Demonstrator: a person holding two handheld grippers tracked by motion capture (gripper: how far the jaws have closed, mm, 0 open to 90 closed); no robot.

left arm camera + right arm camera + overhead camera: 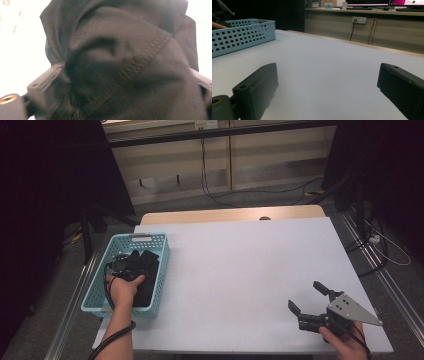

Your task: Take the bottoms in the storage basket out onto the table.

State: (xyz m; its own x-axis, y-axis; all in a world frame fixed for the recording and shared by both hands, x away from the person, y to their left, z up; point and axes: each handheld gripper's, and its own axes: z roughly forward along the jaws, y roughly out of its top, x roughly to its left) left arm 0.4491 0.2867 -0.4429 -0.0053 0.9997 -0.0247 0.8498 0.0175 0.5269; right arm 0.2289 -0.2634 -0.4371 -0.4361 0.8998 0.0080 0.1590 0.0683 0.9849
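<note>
Jaws wide: left gripper [131,265] w/ dark cloth [125,65] between, right gripper [307,299] empty.

— What's in front of the left gripper view?

— A dark cloth [130,65], bunched up close to the lens. It takes up most of the picture, from the top edge down to the bottom.

— Any detail on it?

— A stitched seam runs slantwise from the lower left up toward the right, and there is a deep fold or pucker left of the middle. The picture is soft, a bit blurred.

— And the jaws?

— The left jaw's base shows at the lower left, with a brass-coloured screw hole; the cloth lies over it. Its tip is hidden. The right jaw barely shows at the right edge.

— Behind the cloth?

— Bright, washed-out white at both sides.
</note>
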